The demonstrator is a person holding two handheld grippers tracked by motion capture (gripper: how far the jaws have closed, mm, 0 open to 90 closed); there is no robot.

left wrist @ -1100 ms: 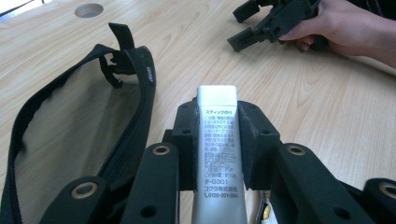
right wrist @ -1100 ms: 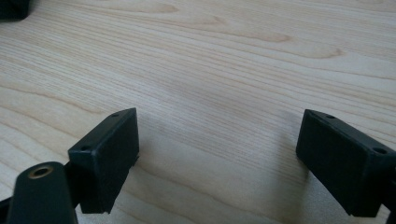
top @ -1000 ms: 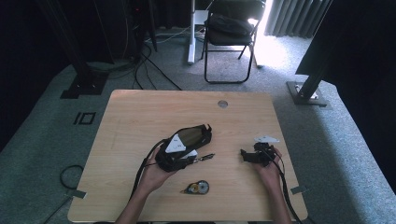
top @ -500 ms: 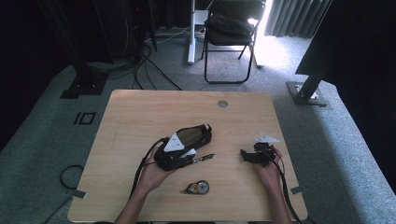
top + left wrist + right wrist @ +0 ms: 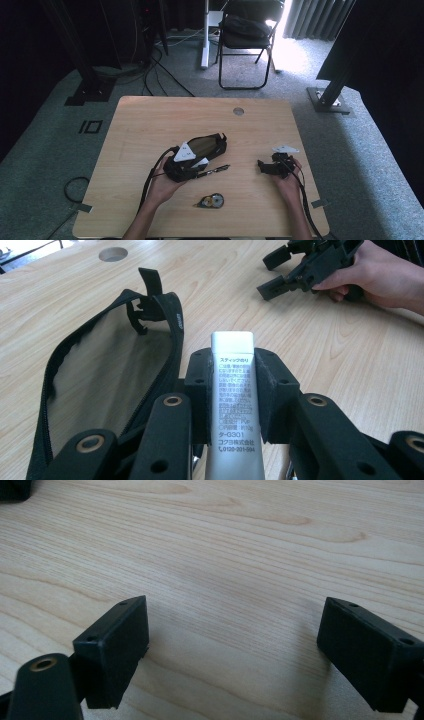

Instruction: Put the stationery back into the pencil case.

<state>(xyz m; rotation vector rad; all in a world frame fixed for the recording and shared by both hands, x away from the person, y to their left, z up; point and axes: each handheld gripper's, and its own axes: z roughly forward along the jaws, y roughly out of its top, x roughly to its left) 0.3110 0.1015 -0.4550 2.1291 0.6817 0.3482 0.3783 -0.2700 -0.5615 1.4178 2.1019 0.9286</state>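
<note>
So I'm at the wooden desk (image 5: 150,130). The black zip pouch (image 5: 107,365) lies open on it, just left of my left tongs (image 5: 234,385), which are clamped on a silver glue stick (image 5: 233,405) right beside the pouch's mouth. My right tongs (image 5: 235,650) sit well apart, spread wide over bare wood. A small tape dispenser (image 5: 210,201) lies near me.

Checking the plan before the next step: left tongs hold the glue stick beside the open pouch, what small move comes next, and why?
Probably ease the left tongs sideways over the pouch mouth. They are clamped on the glue stick, which sits just beside the unzipped opening, not yet inside. The right tongs rest open and empty on the table.
</note>
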